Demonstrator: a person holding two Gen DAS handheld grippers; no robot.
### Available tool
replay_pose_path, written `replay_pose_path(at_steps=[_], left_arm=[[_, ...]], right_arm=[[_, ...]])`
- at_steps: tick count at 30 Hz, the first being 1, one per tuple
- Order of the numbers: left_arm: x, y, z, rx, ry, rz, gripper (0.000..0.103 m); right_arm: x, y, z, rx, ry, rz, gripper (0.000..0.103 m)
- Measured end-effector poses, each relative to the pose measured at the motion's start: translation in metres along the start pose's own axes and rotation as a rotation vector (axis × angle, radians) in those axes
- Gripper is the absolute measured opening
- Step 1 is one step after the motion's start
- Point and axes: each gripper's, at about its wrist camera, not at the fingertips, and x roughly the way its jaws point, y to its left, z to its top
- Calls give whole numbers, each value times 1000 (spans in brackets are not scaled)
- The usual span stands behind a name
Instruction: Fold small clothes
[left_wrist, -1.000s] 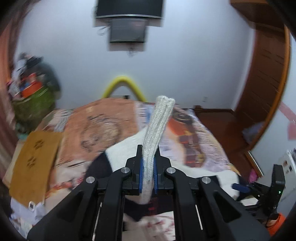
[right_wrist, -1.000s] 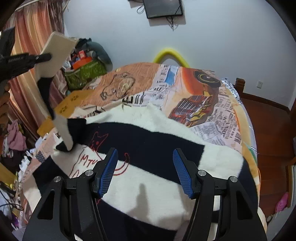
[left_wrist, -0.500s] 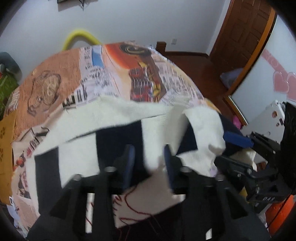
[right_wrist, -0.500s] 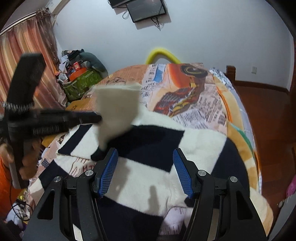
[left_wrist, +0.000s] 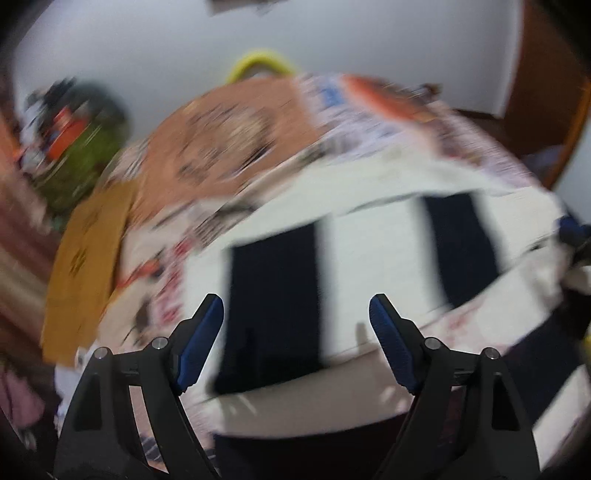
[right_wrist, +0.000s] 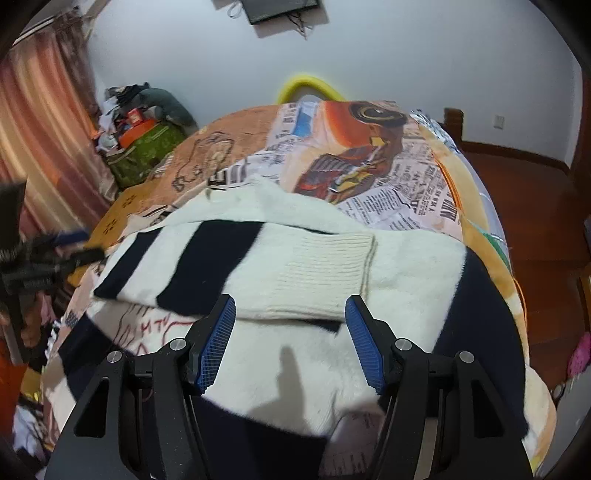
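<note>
Since the earlier frame the sleeve (right_wrist: 266, 266) has left the left tool (left_wrist: 295, 325) and lies folded across the striped sweater (right_wrist: 424, 280), ribbed cuff toward the right. Left tool's jaws have just been opening; they stand wide with nothing between them. Right tool (right_wrist: 290, 339) hovers half open over the sweater, holding nothing. Sweater lies on the near end of the bed (right_wrist: 406, 177). Newspaper-style print on the bedcover is not legible; red stitched lettering on the sweater is partly hidden.
</note>
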Motion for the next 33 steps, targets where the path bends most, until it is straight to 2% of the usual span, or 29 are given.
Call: replay_pose_path(at_steps=[3, 6, 9, 11, 19, 23, 26, 33], left_arm=[[27, 49, -27, -114, 82, 18, 81], [47, 77, -51, -191, 141, 12, 82], [59, 95, -66, -284, 147, -39, 97], [64, 103, -70, -324, 152, -79, 98], [52, 94, -70, -268, 142, -17, 97], [38, 91, -76, -256, 151, 14, 96], [15, 84, -75, -235, 104, 35, 96], [-38, 59, -61, -235, -25, -19, 96]], right_arm=[[12, -6, 1, 21, 16, -44, 58], [25, -5, -2, 18, 48, -59, 58], [36, -2, -6, 5, 76, -85, 61], [38, 0, -7, -9, 75, -101, 61], [18, 4, -13, 11, 88, -104, 60], [-13, 14, -23, 12, 47, -85, 60], [-42, 18, -31, -4, 3, -105, 61], [-113, -16, -56, 91, -96, -179, 61]])
